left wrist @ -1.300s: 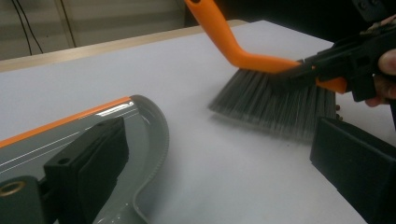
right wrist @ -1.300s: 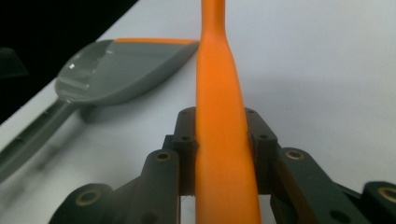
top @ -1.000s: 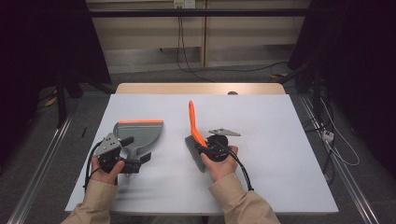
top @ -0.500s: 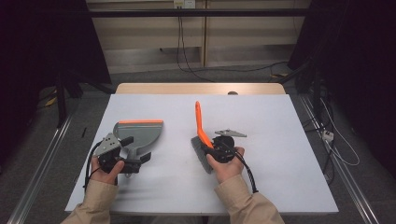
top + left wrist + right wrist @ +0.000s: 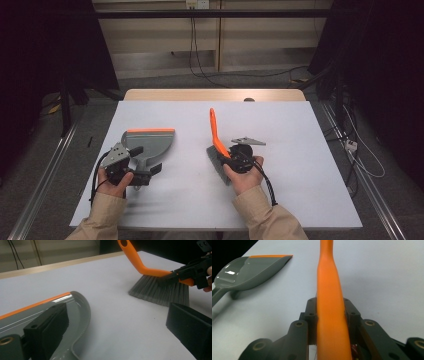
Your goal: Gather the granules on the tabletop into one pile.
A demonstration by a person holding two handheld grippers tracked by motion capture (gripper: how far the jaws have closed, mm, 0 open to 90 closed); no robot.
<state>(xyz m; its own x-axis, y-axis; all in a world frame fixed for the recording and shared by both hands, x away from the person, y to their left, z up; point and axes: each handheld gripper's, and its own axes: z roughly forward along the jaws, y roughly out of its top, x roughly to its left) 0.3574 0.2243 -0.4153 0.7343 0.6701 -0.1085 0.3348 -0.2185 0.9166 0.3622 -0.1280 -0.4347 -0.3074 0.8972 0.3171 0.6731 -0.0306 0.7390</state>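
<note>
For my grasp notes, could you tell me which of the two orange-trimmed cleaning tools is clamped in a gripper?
The brush: the right gripper clamps its orange handle, while the dustpan lies unclamped.

The hand brush (image 5: 216,137) has a bright orange handle and grey bristles (image 5: 160,291). The dustpan (image 5: 148,142) to its left is glossy grey with a thin orange strip along its far lip. Both grippers, the left (image 5: 131,162) and the right (image 5: 239,156), are black, and the right one carries a grey plate on top. The table (image 5: 300,165) is plain white with a pale wooden far edge. The person's sleeves (image 5: 102,222) are beige.
</note>
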